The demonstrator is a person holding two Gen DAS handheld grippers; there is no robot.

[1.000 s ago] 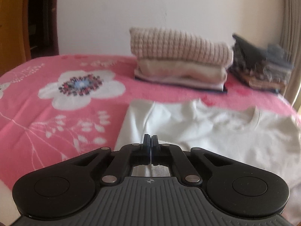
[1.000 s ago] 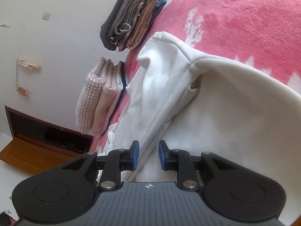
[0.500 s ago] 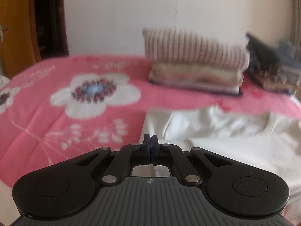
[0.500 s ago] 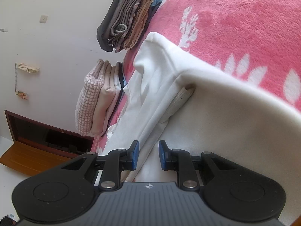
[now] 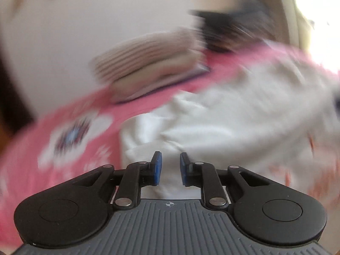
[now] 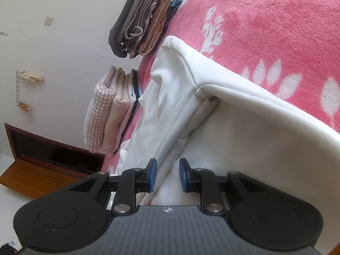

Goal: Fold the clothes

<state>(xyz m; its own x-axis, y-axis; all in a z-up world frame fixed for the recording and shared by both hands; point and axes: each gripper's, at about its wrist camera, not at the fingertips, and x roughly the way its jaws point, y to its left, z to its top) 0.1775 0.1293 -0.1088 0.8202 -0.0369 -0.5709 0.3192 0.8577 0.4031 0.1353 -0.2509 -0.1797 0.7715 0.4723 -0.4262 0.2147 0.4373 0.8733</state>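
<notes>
left wrist view heavily motion-blurred, glare upper right; right wrist view sharp, bright daylight, soft shadows, fisheye bending at edges

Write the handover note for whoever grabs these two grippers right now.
Left gripper: jaws have just been opening, pads apart over the white sweatshirt, nothing pinched; view blurred.
Right gripper: jaws part open around a fold of the sweatshirt; a real grip cannot be told.
Sweatshirt lies on the pink blanket, partly folded.
Done: two folded stacks and by the wall.
Left: finish folding the sweatshirt, then stack it.
</notes>
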